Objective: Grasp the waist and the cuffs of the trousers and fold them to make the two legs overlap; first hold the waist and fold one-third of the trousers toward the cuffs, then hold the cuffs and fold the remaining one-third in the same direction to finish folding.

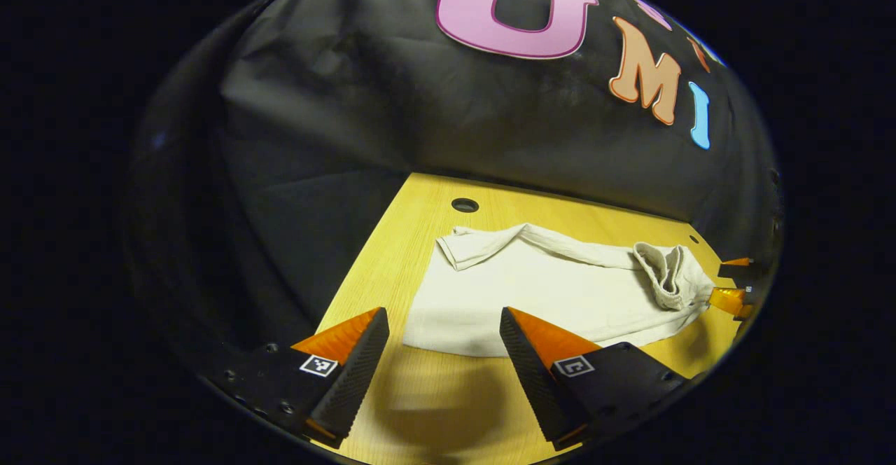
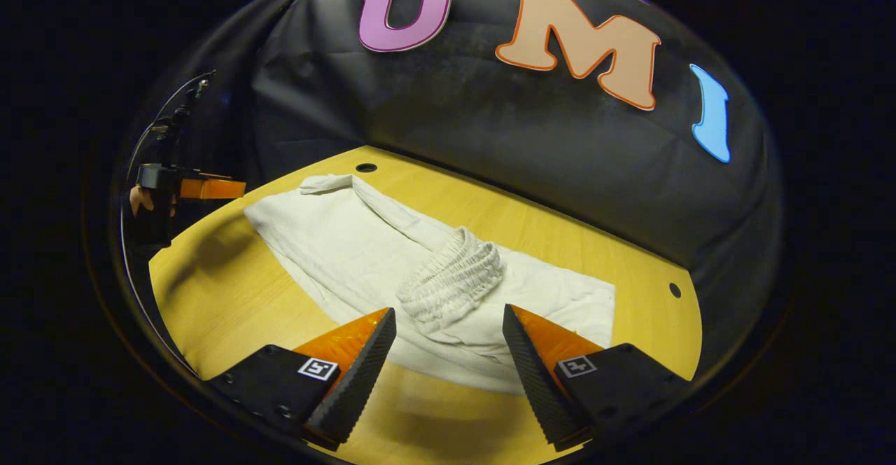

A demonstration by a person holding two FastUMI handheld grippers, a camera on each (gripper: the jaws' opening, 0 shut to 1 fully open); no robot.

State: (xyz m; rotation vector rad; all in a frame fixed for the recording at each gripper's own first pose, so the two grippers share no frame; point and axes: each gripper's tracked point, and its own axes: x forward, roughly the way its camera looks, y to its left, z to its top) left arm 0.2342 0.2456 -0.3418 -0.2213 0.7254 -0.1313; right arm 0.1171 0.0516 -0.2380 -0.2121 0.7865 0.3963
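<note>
White trousers (image 1: 532, 290) lie stretched across the yellow table (image 1: 420, 409). Their gathered elastic waist (image 1: 668, 272) lies turned back on top of the cloth at the right end, and the cuff end (image 1: 469, 244) is rumpled at the far left. My left gripper (image 1: 442, 325) hovers open over the near edge of the trousers. In the right gripper view the waist (image 2: 455, 276) sits just ahead of my open right gripper (image 2: 448, 325), with the trousers (image 2: 329, 241) running away to the cuff (image 2: 325, 183). Nothing is between either gripper's fingers.
The table has small round holes (image 1: 465, 205) (image 2: 674, 290) near its back edge. The black booth wall stands close behind it. The right gripper (image 1: 731, 298) shows at the waist end, and the left gripper (image 2: 203, 188) with a hand (image 2: 140, 200) shows off the table's left edge.
</note>
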